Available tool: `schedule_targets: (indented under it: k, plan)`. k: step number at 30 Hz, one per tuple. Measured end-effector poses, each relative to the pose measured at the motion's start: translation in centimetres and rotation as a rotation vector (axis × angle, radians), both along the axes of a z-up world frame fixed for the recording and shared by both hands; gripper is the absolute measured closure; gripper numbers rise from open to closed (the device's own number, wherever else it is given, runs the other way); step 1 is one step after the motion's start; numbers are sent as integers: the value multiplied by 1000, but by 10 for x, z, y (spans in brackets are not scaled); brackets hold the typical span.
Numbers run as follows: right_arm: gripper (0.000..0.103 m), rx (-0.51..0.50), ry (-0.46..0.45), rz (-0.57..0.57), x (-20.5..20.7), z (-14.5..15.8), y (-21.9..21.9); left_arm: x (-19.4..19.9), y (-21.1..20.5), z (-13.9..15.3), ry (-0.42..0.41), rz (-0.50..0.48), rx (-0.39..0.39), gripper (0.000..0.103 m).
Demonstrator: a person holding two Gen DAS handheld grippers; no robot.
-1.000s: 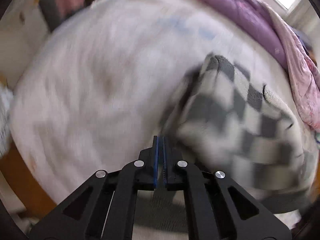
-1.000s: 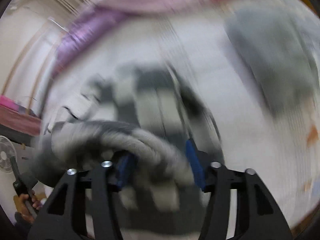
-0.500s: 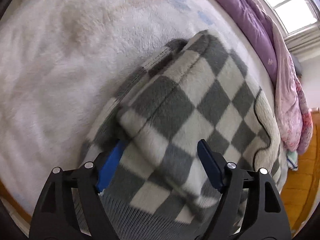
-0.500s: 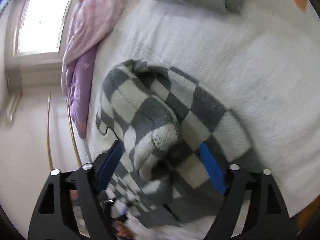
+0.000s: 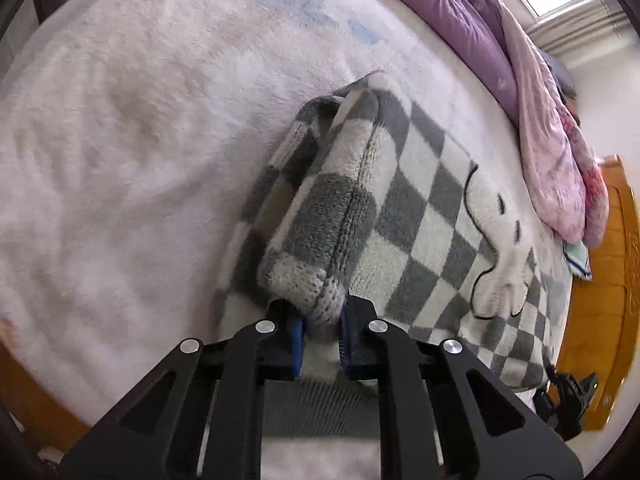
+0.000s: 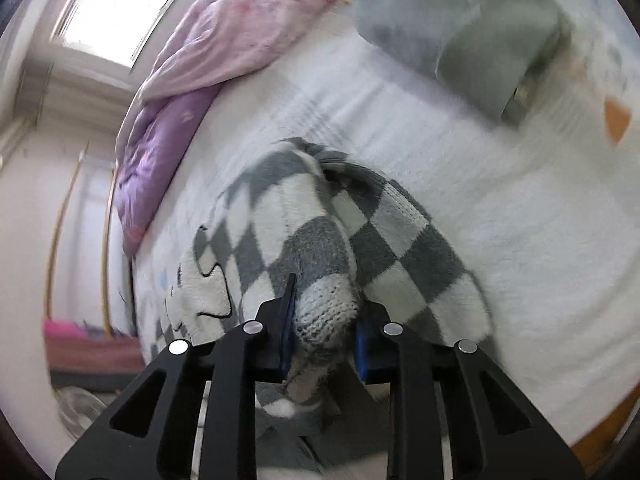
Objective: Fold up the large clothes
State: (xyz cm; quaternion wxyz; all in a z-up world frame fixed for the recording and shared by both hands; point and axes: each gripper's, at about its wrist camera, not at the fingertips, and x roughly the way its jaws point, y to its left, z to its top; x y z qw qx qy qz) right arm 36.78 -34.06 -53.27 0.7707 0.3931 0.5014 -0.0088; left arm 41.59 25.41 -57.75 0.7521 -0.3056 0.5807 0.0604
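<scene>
A grey-and-white checkered fleece garment (image 5: 420, 200) with a white cartoon figure lies partly folded on a white fluffy bed cover (image 5: 120, 140). My left gripper (image 5: 322, 332) is shut on a thick folded edge with a knitted cuff at the garment's near left side. In the right wrist view the same garment (image 6: 360, 248) bulges up, and my right gripper (image 6: 324, 340) is shut on another knitted cuff end of it.
A purple and pink quilt (image 5: 520, 80) lies bunched along the far side of the bed, also in the right wrist view (image 6: 208, 60). A grey folded item (image 6: 472, 36) lies at the far right. An orange wooden bed frame (image 5: 600, 300) bounds the right.
Both grippers have closed from wide open onto folded cuff edges of the checkered garment. The left gripper was shut and empty a second ago, then opened around the cloth.
</scene>
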Motion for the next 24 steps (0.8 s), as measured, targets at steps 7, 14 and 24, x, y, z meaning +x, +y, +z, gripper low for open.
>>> schedule_targets:
  k: [7,14,24]
  plan:
    - [75,-169,167,62,-43,-58,-3,-42,-2,-45,155,-45,34,88]
    - [46,-279,293,18,-36,-68,-6,-42,-12,-66,110,5,50,42]
    - [48,-478,-25,335,32,23,127,-78,-1,-59,110,102,83,21]
